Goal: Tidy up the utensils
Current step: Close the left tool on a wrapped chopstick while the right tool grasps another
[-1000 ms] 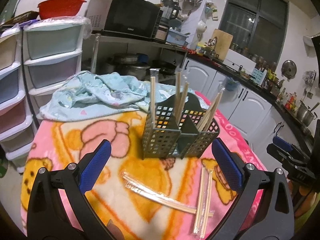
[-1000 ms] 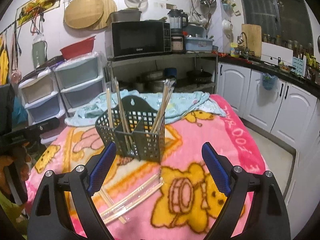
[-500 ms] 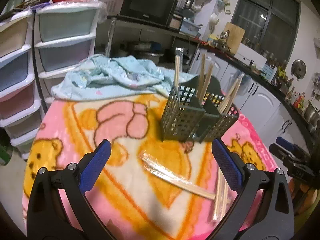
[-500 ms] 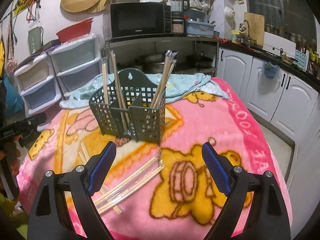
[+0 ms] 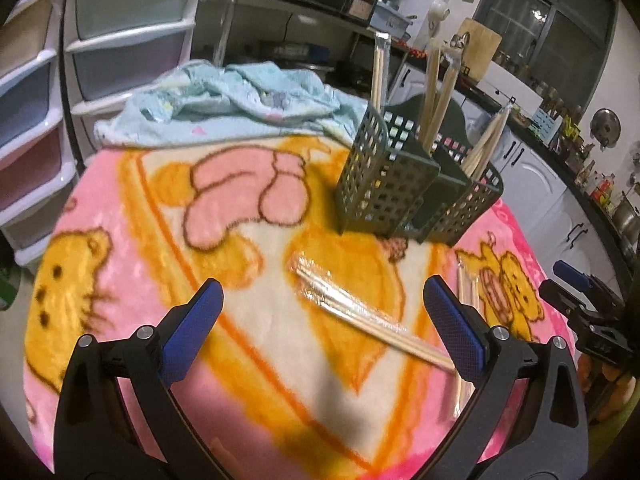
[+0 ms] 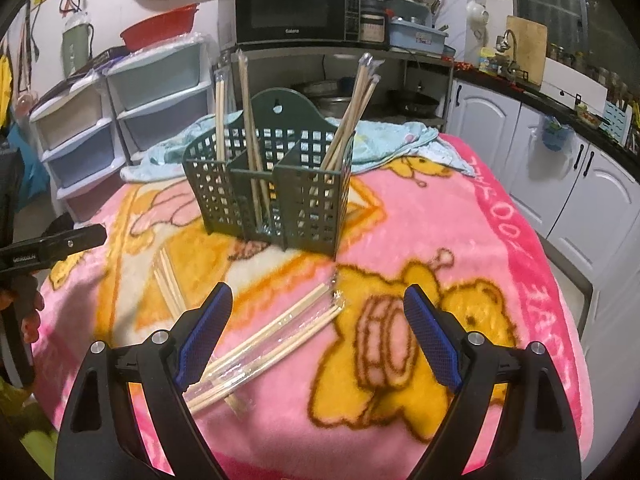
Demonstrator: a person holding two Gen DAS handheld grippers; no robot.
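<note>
Kitchen clutter is crowding the far walls while we are hovering over a table draped in a pink cartoon blanket (image 6: pixel 500 220). Our left gripper (image 5: pixel 320 320) and right gripper (image 6: pixel 316 330) are both hanging spread wide, holding nothing. Wrapped chopsticks (image 6: pixel 276 330) are lying loose near us, more (image 5: pixel 360 308) slanting just in front of the green slotted caddy (image 6: pixel 272 184), which is already holding several pairs upright. We are judging them light, stiff and slippery in their film, best pinched mid-length so they are not pivoting.
</note>
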